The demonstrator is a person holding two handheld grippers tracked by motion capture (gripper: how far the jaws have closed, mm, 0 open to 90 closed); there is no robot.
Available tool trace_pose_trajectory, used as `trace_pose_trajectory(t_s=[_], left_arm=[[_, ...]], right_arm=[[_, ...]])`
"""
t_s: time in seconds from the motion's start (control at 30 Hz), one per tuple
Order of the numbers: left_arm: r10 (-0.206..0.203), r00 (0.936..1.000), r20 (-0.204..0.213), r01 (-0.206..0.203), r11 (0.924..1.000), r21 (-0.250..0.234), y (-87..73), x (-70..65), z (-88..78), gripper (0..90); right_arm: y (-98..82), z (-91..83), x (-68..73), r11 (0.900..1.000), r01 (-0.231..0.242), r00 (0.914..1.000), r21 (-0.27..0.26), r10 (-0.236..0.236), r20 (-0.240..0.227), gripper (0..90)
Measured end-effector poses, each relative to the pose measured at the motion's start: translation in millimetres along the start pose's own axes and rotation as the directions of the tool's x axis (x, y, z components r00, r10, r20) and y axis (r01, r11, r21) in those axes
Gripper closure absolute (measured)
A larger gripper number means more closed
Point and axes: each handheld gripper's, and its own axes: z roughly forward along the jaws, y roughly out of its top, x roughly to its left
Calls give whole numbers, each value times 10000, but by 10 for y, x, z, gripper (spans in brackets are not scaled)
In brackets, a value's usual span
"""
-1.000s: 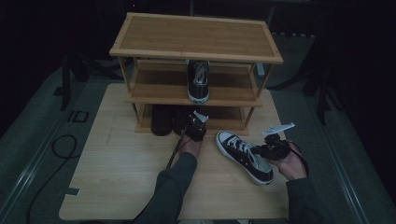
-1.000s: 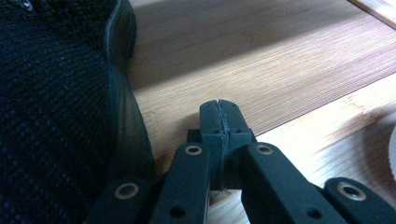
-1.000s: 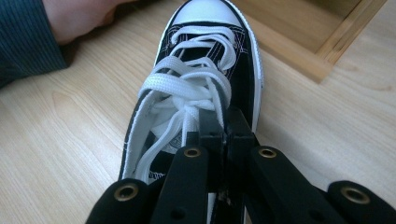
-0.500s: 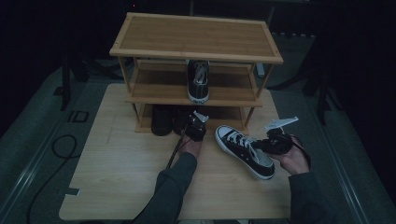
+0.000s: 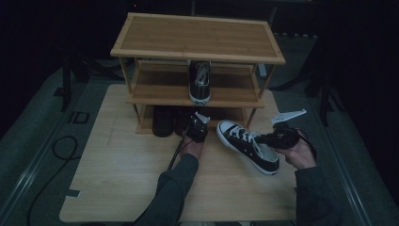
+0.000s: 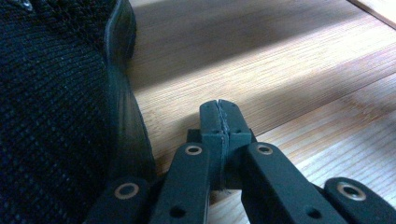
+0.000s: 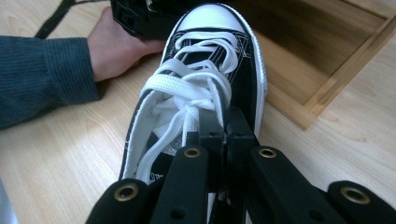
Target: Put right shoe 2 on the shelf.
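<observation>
My right gripper (image 5: pixel 263 139) has its jaws clamped on the side wall of the black-and-white sneaker (image 5: pixel 246 145), right by the laces, and the shoe sits tilted, toe pointing toward the shoe rack (image 5: pixel 197 52), over the right half of the worktop (image 5: pixel 117 174). In the right gripper view my jaws (image 7: pixel 223 133) pinch the collar of that sneaker (image 7: pixel 201 88), white laces piled just ahead of them, white toe cap close to the rack's bottom frame (image 7: pixel 327 93). Over on the other side, my left gripper (image 5: pixel 196 128) rests low at the front of the rack, jaws pressed together with nothing between them. The left gripper view shows those closed jaws (image 6: pixel 219 119) just above the wood, a dark knit shoe (image 6: pixel 56 107) right beside them on the left. From above, that dark shoe (image 5: pixel 162 121) stands on the rack's lowest level, and another black sneaker (image 5: pixel 200 82) stands on the middle shelf, heel facing me. My left hand (image 7: pixel 116 44) lies on the worktop just beside the held sneaker's toe.
</observation>
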Motion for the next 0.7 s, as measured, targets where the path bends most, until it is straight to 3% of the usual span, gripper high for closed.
trace_pose_trajectory(t_s=[0.27,0.7], left_arm=[[6,10000,-3,-6,10000,-1,0,-1,0,900],[-55,10000,-14,54,10000,-50,-1,-4,3,900]], right_arm=[[128,-120,-13,9996,189,9994,-213,-195,-269,885],[345,-217,57,9975,593,9977,-372,-604,-297,885]])
